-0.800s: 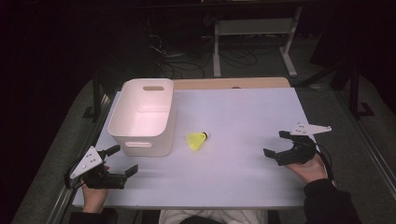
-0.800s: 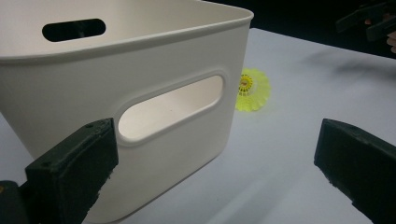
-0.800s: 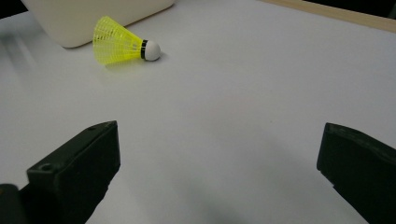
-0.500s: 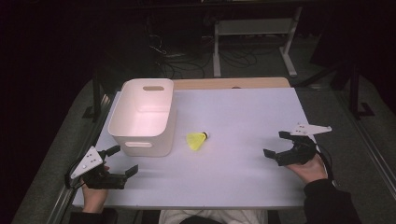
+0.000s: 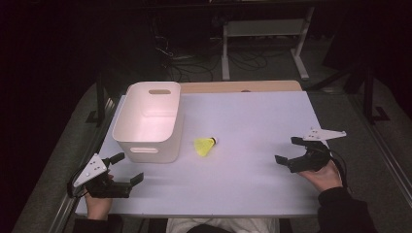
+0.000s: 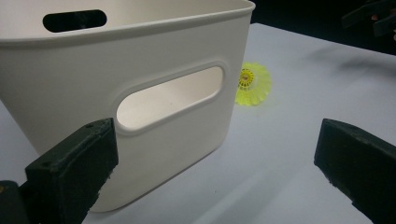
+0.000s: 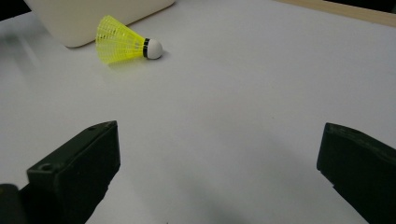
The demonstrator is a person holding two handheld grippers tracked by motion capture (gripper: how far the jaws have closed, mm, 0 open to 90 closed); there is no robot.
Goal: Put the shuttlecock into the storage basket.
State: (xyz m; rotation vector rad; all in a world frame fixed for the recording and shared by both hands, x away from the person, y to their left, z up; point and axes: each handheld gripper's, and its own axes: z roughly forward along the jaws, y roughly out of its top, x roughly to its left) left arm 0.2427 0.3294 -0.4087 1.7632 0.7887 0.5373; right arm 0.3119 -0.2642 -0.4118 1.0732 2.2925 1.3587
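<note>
At frame centre, high view: yellow shuttlecock [image 5: 205, 146] lies on its side on the table [image 5: 252, 116], just right of the white bin [image 5: 148, 121]. Nothing shifted since 0.8 s ago. Left gripper [image 5: 127, 169] lower left, right gripper [image 5: 288, 151] right; both wide open, empty. Likely pre-start.

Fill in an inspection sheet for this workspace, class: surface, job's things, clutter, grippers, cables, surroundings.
Surface: white table, wooden strip along its far edge.
Job's things: white bin with handle slots, upright, nothing seen inside; yellow shuttlecock lying on its side just right of the bin, apart from it.
Clutter: nothing seen.
Grippers: left gripper at the near left corner, fingers apart, holding nothing; right gripper at the right, fingers apart, holding nothing.
Cables: a tangle of floor cables beyond the table.
Surroundings: dark room, white metal stand behind the table.
</note>
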